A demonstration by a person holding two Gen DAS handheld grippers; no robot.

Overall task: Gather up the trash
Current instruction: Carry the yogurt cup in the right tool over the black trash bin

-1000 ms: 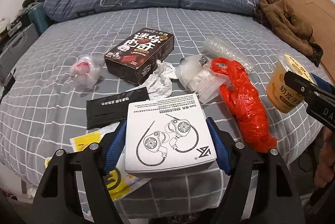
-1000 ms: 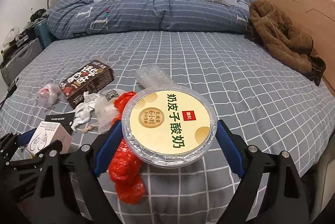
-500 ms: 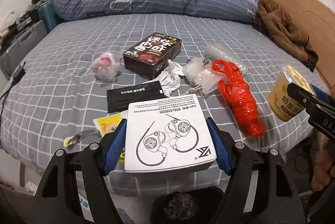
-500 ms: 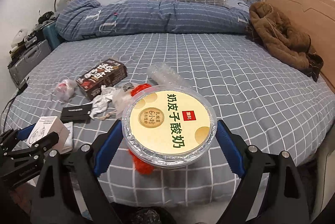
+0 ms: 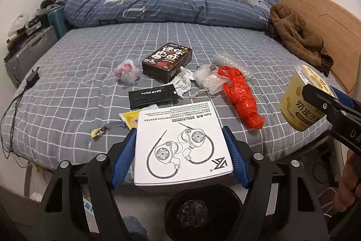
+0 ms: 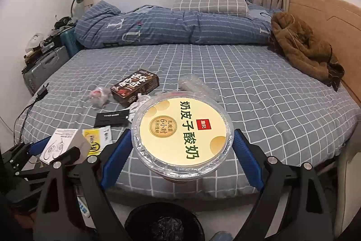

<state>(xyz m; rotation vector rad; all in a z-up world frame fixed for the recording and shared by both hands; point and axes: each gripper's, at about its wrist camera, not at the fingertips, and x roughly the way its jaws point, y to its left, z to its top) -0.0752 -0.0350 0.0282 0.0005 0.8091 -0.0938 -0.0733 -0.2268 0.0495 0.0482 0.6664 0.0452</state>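
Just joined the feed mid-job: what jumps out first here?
Each gripper is clamped on trash: the left gripper holds a white earphone box, the right gripper a yogurt cup, both above a black-lined bin at the bed's foot. A bright red plastic bag lies among litter on the checked bedsheet.

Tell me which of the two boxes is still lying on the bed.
The dark brown chocolate box. It rests on the grey checked bedsheet, while the white earphone box is clamped in the left gripper.

Boxes: two, one white earphone box (image 5: 182,144), one brown snack box (image 5: 167,62). One yogurt cup (image 6: 182,136). One red plastic bag (image 5: 241,96). One black sachet (image 5: 152,95). One crumpled tissue (image 5: 183,82). One bin (image 5: 203,214).
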